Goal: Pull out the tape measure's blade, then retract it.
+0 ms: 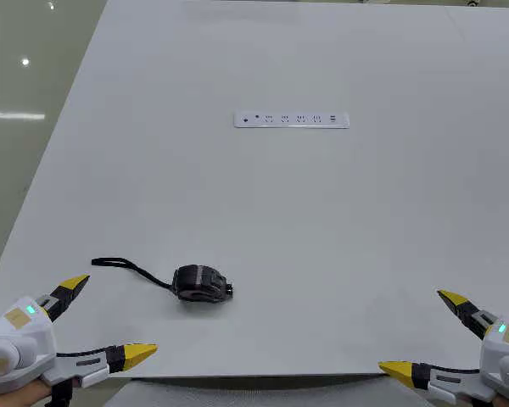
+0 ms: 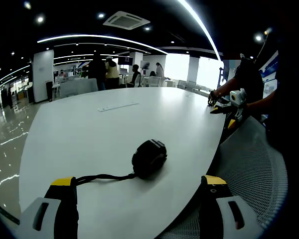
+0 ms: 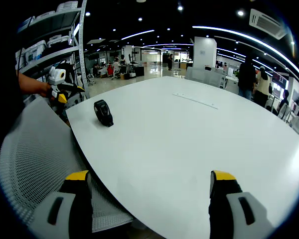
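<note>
First, with our left tool (image 1: pixel 119 313) and right tool (image 1: pixel 411 331) both spread wide and empty, we should clamp the left across the small black tape measure (image 1: pixel 202 283), lying on the white tabletop (image 1: pixel 322 212) near it, clear of its black strap (image 1: pixel 127 266).

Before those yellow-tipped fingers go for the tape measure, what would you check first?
1. Tape measure lies free on the table: ok.
2. Blade fully in: ok, none showing.
3. Left gripper open, empty, nearest the tape measure: ok.
4. Right gripper open, empty: ok.
5. Strap trails toward the left gripper, untangled: ok.
6. Which way the blade's hook faces: cannot tell.
</note>
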`<state>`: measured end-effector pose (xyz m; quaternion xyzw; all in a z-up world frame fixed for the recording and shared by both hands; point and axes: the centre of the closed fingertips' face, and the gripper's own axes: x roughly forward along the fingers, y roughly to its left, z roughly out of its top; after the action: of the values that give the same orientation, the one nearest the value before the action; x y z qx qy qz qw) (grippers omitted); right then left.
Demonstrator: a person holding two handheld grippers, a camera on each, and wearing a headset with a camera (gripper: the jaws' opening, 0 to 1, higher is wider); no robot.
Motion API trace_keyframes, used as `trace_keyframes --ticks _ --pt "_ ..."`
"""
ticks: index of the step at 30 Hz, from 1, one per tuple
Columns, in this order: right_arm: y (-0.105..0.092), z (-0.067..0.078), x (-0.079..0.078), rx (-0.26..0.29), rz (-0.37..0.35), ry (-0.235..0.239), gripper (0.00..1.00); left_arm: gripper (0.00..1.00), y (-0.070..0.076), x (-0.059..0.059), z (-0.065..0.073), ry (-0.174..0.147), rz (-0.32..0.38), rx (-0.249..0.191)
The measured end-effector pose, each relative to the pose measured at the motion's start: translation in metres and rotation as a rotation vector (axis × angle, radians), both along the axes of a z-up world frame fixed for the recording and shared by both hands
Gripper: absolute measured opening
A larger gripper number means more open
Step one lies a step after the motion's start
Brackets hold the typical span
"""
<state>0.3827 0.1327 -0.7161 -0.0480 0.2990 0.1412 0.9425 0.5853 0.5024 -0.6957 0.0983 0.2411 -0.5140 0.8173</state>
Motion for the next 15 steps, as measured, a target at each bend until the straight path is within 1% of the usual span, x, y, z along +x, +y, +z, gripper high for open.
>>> trace_keyframes --ticks 4,7,8,11,13,14,15 --pt "0.004 0.0 -0.001 0.002 0.003 0.0 1.0 1.0 0.001 -0.001 -0.001 0.005 0.005 -0.003" --pt "0.003 0.0 -0.003 0.021 -0.013 -0.005 1.0 1.0 0.0 -0.005 -0.003 0.014 -0.008 0.006" --pt "0.002 -0.001 -0.004 0.017 -0.015 -0.003 1.0 1.0 0.0 -0.006 -0.005 0.016 -0.013 0.011" --pt "0.001 -0.002 -0.008 0.009 -0.012 0.005 1.0 1.0 0.0 -0.006 -0.006 0.023 -0.007 0.006" --pt "0.0 -0.002 -0.01 0.005 -0.012 0.01 1.0 1.0 -0.001 -0.009 -0.007 0.042 -0.002 0.005" --pt "0.0 -0.001 -0.01 0.002 -0.01 0.008 1.0 1.0 -0.002 -0.011 -0.007 0.041 -0.007 0.002" --pt "0.0 -0.001 -0.01 -0.002 -0.009 0.008 1.0 1.0 -0.004 -0.012 -0.004 0.024 -0.018 -0.011"
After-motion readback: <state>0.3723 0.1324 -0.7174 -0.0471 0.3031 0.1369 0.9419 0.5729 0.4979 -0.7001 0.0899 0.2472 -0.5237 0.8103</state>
